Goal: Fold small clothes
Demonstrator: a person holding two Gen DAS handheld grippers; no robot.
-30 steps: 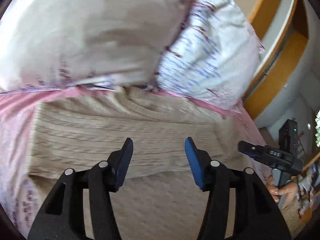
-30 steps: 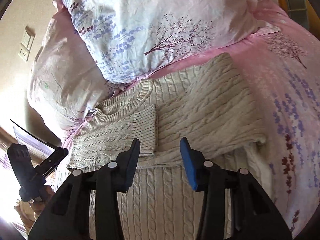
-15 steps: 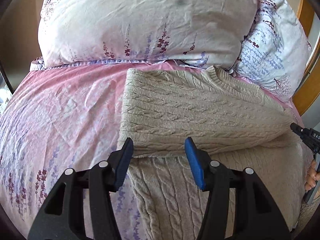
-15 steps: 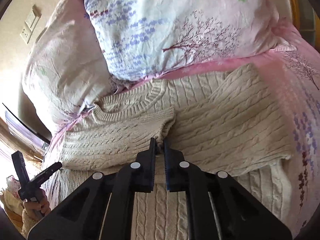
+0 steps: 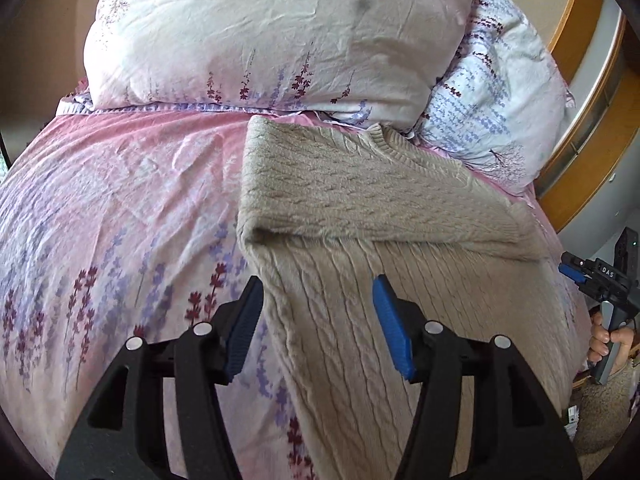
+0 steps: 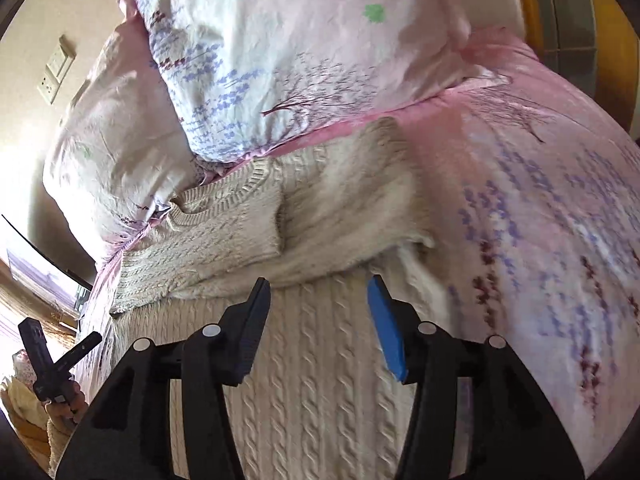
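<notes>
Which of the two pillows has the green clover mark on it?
The large white pillow in front; the bluish pillow partly behind it shows only purple flowers and trees.

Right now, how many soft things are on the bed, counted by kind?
Large floral-print pillows: 2, one white-pink and one white with blue sprigs.
Beige cable-knit sweaters: 1, both sleeves folded across its chest.
Pink floral bed sheets: 1.
Total: 4.
</notes>
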